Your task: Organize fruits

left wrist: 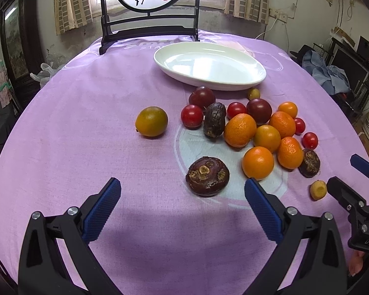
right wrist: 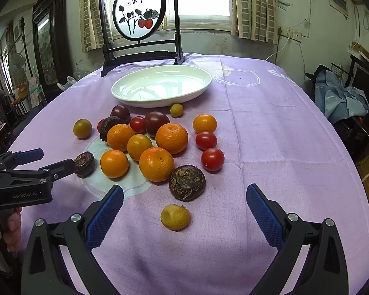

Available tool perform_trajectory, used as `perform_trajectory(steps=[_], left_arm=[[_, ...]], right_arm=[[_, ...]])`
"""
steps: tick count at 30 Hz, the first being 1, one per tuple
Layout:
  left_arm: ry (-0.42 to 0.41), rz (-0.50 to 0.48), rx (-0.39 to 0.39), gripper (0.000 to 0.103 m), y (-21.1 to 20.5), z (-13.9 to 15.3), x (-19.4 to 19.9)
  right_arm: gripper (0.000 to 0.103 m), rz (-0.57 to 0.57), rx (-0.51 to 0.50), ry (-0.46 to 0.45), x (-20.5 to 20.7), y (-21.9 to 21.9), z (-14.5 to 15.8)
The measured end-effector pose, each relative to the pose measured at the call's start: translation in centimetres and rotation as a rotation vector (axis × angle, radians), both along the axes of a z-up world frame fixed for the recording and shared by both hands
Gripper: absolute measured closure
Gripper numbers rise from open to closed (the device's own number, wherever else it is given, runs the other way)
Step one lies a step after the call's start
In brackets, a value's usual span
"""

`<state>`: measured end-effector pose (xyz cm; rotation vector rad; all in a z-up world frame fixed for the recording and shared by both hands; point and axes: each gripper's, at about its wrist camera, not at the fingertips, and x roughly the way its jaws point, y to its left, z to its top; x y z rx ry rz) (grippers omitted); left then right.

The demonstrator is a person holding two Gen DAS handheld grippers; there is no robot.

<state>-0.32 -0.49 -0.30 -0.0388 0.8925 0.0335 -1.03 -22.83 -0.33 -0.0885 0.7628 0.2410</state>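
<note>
Both grippers – left [left wrist: 183, 211] and right [right wrist: 184, 215] – hang wide open before the fruits, since the plate [right wrist: 125, 97] waits empty.

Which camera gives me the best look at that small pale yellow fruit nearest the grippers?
The right wrist view: the small yellow fruit lies whole and unobstructed on the purple cloth, just ahead of the open right gripper. In the left wrist view it sits small near the right edge, beside the right gripper's finger.

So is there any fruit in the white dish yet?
No, the white dish holds nothing; all the fruit, such as the nearest orange, sits on the purple tablecloth.
</note>
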Motion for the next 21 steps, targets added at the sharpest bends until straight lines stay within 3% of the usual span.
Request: perform_trajectory(steps=[21], left_arm=[[0.001,0.005,0.005,0.004,-0.03,-0.22,-0.14]], right_arm=[[0.003,0.006,0.003,0.002,-0.3,0.19,-0.24]])
